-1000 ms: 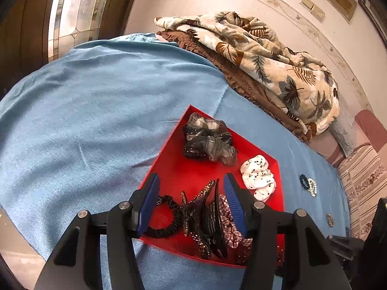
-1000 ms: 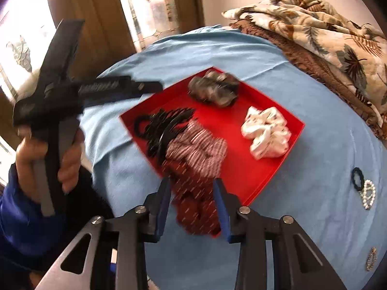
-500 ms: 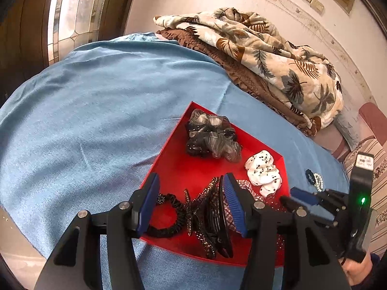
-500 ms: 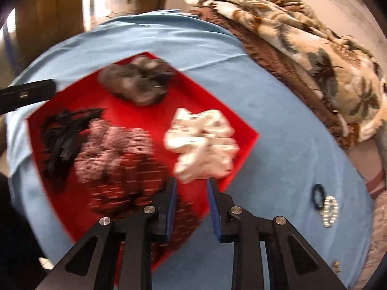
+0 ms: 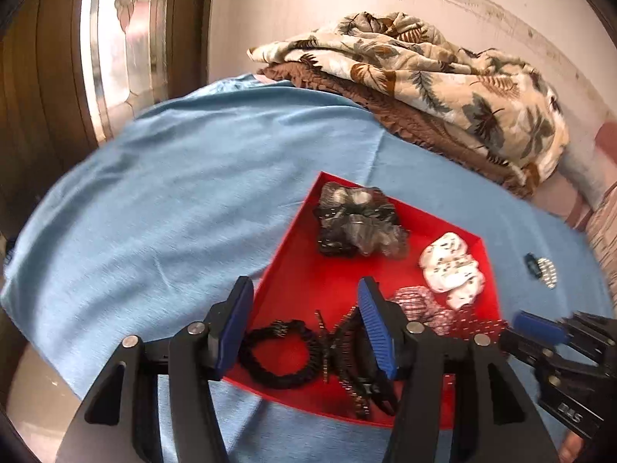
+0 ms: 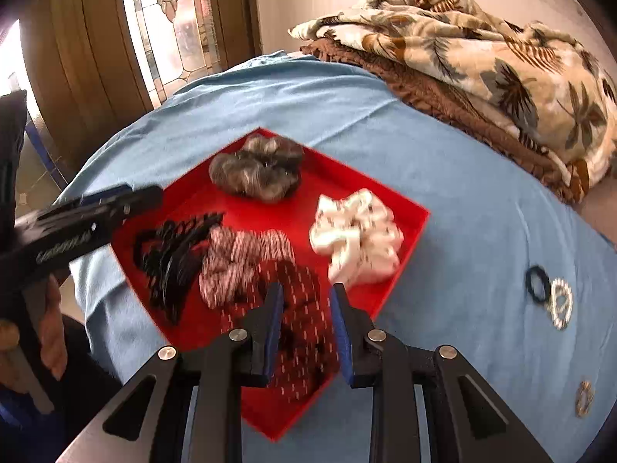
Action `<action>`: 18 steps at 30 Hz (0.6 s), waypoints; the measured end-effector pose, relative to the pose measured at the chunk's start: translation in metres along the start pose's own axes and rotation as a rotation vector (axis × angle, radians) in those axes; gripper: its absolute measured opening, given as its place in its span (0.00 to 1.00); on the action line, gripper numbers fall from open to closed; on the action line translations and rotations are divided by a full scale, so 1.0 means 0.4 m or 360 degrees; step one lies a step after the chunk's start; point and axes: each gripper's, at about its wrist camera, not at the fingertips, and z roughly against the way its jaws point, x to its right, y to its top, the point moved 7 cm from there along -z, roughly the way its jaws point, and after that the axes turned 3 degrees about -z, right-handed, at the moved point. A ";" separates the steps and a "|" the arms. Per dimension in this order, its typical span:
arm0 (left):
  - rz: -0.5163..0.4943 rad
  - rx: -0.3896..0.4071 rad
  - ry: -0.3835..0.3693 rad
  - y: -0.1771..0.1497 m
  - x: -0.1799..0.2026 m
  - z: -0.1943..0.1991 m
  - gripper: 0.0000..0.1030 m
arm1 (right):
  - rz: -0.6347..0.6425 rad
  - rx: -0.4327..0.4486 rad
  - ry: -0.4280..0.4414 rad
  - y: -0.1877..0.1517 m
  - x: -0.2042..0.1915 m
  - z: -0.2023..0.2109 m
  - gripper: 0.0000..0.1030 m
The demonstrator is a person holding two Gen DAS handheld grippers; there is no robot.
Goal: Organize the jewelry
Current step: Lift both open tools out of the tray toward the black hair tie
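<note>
Clearing the last loose pieces looks like the step, so the right gripper (image 6: 304,332), jaws narrowly parted and empty above the red tray (image 6: 401,254), should swing to the pearl bracelet (image 6: 560,303) on the blue sheet (image 6: 462,200), while the left gripper (image 5: 304,332) hovers wide.

Blue-sheeted bed (image 6: 443,162): red tray (image 6: 408,231), folded blankets (image 6: 482,50) (far edge), bracelets (image 6: 555,297).

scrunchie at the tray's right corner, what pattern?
The scrunchie is white with small dark specks, clearest in the right wrist view.
</note>
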 end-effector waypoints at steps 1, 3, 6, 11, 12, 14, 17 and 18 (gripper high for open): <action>-0.0003 0.0002 0.0010 0.000 -0.001 0.000 0.58 | -0.0028 -0.0002 -0.0001 -0.016 0.012 0.008 0.32; -0.0020 0.0010 0.0045 -0.001 0.001 0.000 0.58 | -0.0077 0.0007 -0.0018 -0.043 0.040 0.026 0.44; -0.0088 0.0022 0.0109 -0.005 0.018 0.002 0.58 | -0.0118 0.0024 -0.0074 -0.078 0.088 0.056 0.52; -0.0192 0.0023 0.0160 -0.019 0.067 0.016 0.58 | -0.0179 0.0033 -0.0153 -0.130 0.170 0.101 0.53; -0.0233 0.0025 0.0157 -0.023 0.090 0.027 0.58 | -0.0196 0.0035 -0.0165 -0.139 0.188 0.109 0.55; -0.0305 0.0047 0.0144 -0.025 0.128 0.049 0.58 | -0.0228 0.0042 -0.0193 -0.157 0.222 0.127 0.58; -0.0407 0.0069 0.0102 -0.031 0.195 0.081 0.58 | -0.0265 0.0045 -0.0228 -0.179 0.263 0.145 0.61; -0.0430 0.0068 0.0083 -0.034 0.217 0.089 0.58 | -0.0283 0.0051 -0.0238 -0.186 0.279 0.153 0.61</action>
